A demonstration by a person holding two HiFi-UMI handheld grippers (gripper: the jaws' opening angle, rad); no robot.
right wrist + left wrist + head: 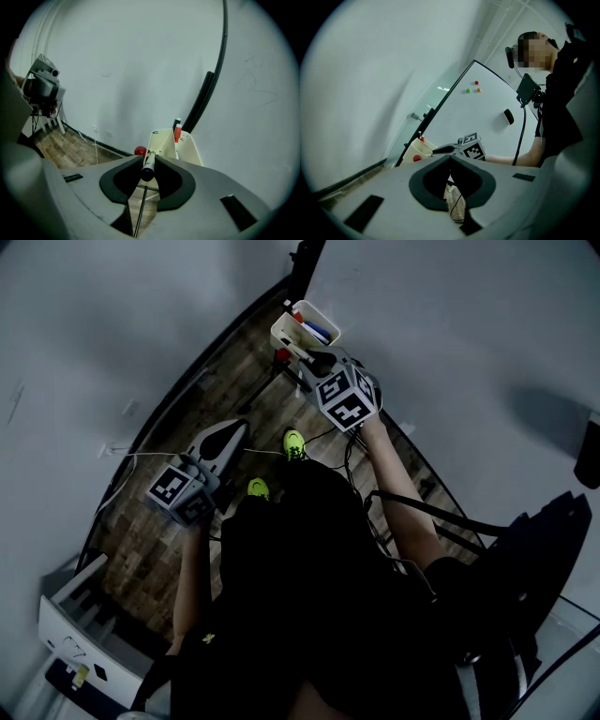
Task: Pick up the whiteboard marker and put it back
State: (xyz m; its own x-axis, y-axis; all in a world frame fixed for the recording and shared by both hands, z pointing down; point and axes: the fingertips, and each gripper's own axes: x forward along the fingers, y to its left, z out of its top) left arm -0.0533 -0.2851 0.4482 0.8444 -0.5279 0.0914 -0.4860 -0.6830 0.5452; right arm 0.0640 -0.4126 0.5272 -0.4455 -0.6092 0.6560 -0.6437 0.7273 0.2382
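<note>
**Item 1: whiteboard marker (148, 167).** Pale barrel with a dark butt end. It is pinched crosswise between the two pads of the right claw (149, 161), butt end toward the camera. The far end runs toward 12 o'clock and reaches the near wall of the holder. Whether the tip is inside the holder cannot be told.

**Item 2: holder (165, 144).** Cream open box fixed at the foot of the whiteboard (262, 93), at 12 to 1 o'clock of the right claw and just beyond it. It contains a red marker (177, 133) standing upright. A red ball (139, 151) sits at its left side.

**Item 3: left claw (450, 158).** Pads pressed together with nothing between them. In the head view it is held well apart from the holder, at 7 o'clock of the right claw.

**Handling note (judgement).** The step in hand is securing the marker at the mouth of the holder.
- Keep the pinch square on the barrel so the marker does not swivel.
- Move along the marker's own axis.
- Keep clear of the red marker and the holder's rim.
- Keep the left claw parked.
</note>
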